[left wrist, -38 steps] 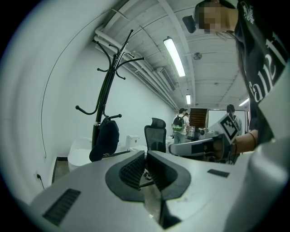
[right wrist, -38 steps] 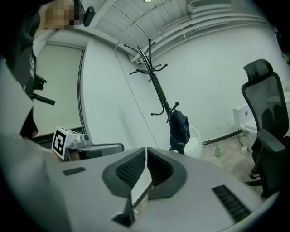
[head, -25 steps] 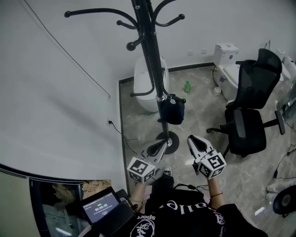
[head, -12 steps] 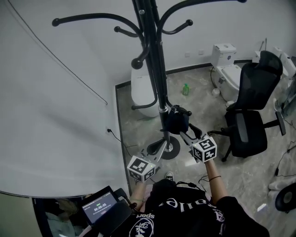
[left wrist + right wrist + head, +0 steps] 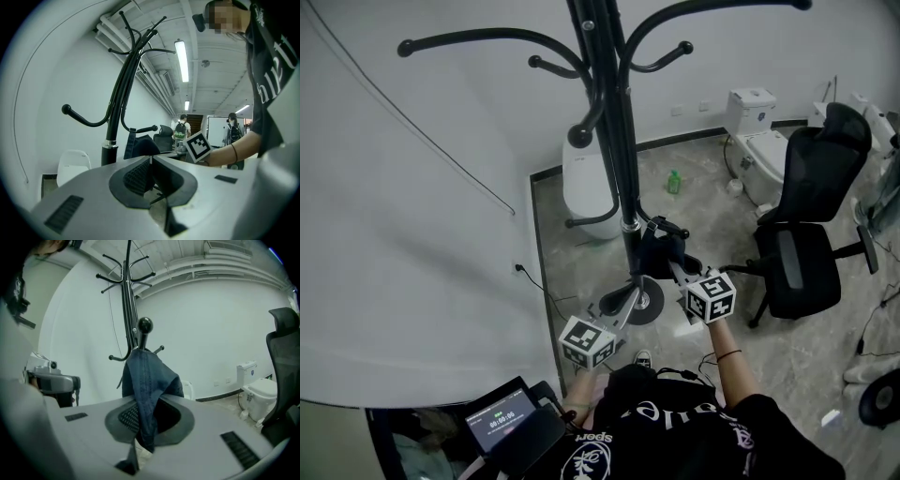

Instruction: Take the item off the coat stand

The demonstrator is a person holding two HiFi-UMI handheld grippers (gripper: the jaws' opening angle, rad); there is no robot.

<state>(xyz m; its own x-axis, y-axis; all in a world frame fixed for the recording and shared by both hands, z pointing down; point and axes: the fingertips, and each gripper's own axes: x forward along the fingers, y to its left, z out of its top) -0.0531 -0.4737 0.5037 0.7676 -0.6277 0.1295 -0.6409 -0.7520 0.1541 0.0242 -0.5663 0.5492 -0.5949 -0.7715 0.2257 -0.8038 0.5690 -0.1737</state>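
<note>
Head view: the denim item (image 5: pixel 656 246) hangs low on the coat stand (image 5: pixel 617 141), just right of the pole and well above the floor; no worktop is in sight. The right hand-held gripper (image 5: pixel 678 272) reaches up to its lower edge. The left hand-held gripper (image 5: pixel 614 302) sits near the pole's foot, clear of the cloth.

Left gripper view: the jaws meet with nothing between them. The denim item (image 5: pixel 140 146) hangs beyond, beside the pole.

Right gripper view: the jaws are pinched on a fold of the denim item (image 5: pixel 147 376), which drapes from a ball-tipped hook (image 5: pixel 144 325). It looks soft, limp and light, with stitched seams that should give grip. A hold nearer the hook would likely lift it off more cleanly than this low fold. Whether it is a pouch holding anything cannot be told.
</note>
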